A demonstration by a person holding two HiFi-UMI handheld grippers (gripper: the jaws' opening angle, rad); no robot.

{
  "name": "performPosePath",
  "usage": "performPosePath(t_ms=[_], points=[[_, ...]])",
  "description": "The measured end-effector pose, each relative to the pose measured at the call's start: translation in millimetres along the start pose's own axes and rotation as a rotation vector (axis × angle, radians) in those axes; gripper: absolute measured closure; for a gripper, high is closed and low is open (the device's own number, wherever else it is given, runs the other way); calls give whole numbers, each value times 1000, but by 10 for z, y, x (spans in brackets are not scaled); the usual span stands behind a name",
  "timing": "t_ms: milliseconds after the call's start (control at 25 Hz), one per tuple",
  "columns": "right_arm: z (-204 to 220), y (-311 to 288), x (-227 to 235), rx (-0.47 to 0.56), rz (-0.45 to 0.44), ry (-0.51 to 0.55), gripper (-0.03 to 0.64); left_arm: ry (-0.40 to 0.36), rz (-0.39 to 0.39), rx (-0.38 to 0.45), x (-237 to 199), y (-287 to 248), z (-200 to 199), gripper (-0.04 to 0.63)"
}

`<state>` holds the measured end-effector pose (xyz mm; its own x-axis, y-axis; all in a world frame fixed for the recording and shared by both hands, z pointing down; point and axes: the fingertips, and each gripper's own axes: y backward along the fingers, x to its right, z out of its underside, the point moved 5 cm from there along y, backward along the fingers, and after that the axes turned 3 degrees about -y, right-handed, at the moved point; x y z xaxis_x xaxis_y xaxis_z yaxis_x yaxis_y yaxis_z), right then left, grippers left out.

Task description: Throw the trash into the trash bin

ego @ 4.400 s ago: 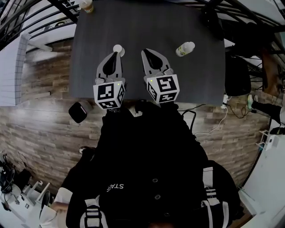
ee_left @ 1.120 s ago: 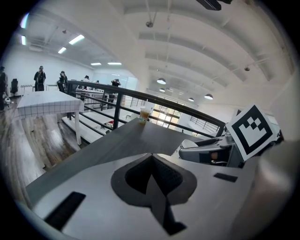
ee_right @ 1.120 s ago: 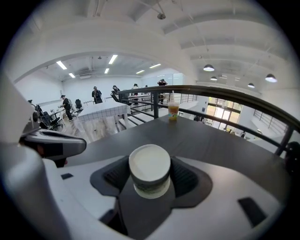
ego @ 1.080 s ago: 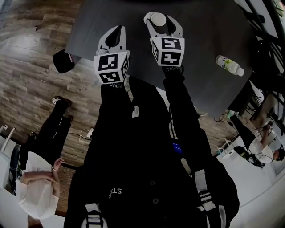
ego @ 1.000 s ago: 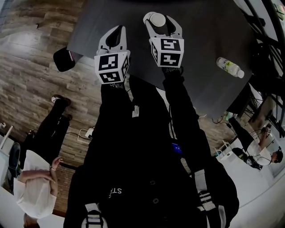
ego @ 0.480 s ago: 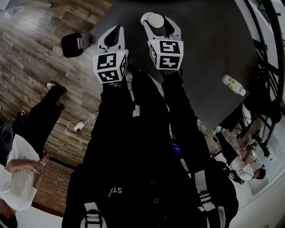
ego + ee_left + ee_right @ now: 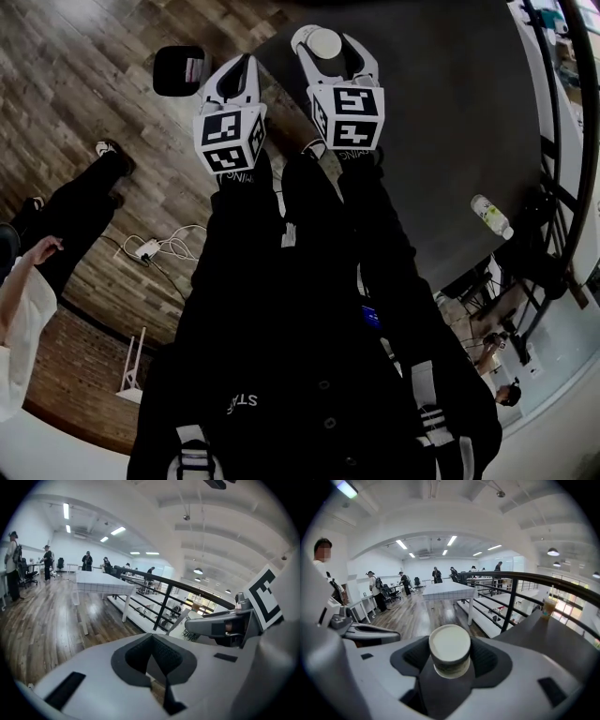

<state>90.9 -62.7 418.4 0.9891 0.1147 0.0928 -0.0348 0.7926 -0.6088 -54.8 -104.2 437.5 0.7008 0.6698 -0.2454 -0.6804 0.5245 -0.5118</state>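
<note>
Right gripper (image 7: 326, 39): clenched on a small paper cup (image 7: 450, 649), one jaw on each side of it. It is held up in the air over the left corner of the dark table (image 7: 441, 122).

Paper cup: white, with a darker band low on its wall and its pale round end facing up. It is clear of the table top and touches only the jaws.

Left gripper (image 7: 244, 64): pressed together with nothing between the jaws. It is just beside the right gripper, right at the table's left edge.

Trash bin (image 7: 181, 70): a black bin on the wood floor (image 7: 84, 103), just off the table's left corner. It is near the left gripper's tip but apart from it (there is a pinkish patch on its side that I can't make out).

Bottle (image 7: 491, 216): clear with a green label, lying on its side near the table's right edge, well apart from both grippers.

Drink cup (image 7: 548, 607): a clear cup of brownish drink standing upright at the table's far edge.

Power strip (image 7: 148, 249): white, with a loose cable, on the floor well to the left of the table.

Bystander (image 7: 66, 211): dark trousers and a white sleeve, standing on the floor left of the table, beyond the power strip.
</note>
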Motion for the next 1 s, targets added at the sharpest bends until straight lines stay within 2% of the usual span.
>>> performPosePath(t_ms=[480,720,1000], points=[[-51,-831,-1551,-32,-237,145,337,129,-207,5,-1491,514,382,595],[128,-1295,-2055,-68,-303,189,337,201,-308,1,-2140,680,736,595],[511,-1786,-2483,-113,-367,230,337,270,-383,-17,-2641,697,1240,595]])
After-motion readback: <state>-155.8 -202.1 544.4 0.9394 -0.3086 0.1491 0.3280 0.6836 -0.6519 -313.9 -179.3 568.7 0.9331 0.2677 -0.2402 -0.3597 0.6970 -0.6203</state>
